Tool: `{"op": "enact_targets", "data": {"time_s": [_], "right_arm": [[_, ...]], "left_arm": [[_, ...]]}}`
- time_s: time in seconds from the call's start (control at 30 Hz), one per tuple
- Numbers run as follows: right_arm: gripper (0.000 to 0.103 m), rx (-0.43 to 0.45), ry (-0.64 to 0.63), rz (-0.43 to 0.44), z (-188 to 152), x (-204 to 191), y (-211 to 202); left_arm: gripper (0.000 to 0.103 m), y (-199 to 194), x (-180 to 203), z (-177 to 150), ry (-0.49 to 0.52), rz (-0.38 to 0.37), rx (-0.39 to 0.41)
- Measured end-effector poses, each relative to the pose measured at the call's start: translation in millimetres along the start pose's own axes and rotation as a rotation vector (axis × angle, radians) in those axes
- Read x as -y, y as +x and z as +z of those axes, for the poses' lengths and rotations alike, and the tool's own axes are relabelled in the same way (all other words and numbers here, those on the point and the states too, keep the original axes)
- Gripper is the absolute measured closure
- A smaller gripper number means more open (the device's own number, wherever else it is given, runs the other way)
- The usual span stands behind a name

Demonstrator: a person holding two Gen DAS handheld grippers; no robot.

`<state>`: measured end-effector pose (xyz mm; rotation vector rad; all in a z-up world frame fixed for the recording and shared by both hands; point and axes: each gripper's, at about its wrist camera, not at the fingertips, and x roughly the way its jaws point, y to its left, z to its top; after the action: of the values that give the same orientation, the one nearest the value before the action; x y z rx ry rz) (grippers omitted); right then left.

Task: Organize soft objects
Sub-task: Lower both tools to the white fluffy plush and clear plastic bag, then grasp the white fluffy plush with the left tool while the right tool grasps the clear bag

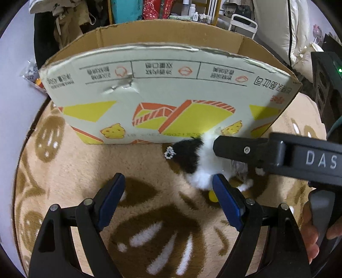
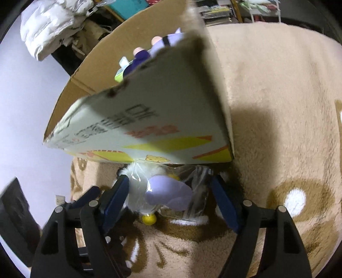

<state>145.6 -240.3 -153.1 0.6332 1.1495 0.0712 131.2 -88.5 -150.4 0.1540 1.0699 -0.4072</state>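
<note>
A black-and-white plush toy in a clear plastic bag lies on the beige rug against the front of a cardboard box. In the right wrist view the same toy shows a lilac part and a yellow bead. My right gripper is open with its blue pads on either side of the toy; it shows in the left wrist view as a black finger over the toy. My left gripper is open and empty, just left of the toy. Another plush lies inside the box.
The rug is beige with brown and white patterns. Behind the box are hanging clothes, shelves with bottles and white bedding. A black device stands at the right.
</note>
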Motion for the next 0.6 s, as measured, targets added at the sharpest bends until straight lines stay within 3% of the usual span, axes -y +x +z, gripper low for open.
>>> {"op": "enact_targets", "data": {"time_s": [0.4, 0.6], "right_arm": [[0.021, 0.002, -0.008, -0.006, -0.5, -1.6, -6.6], [0.028, -0.006, -0.036, -0.017, -1.7, -6.8, -4.0]], "left_arm": [[0.020, 15.6, 21.1, 7.8, 0.038, -0.016, 0.017], [0.020, 24.6, 29.7, 8.9, 0.060, -0.018, 0.021]]}}
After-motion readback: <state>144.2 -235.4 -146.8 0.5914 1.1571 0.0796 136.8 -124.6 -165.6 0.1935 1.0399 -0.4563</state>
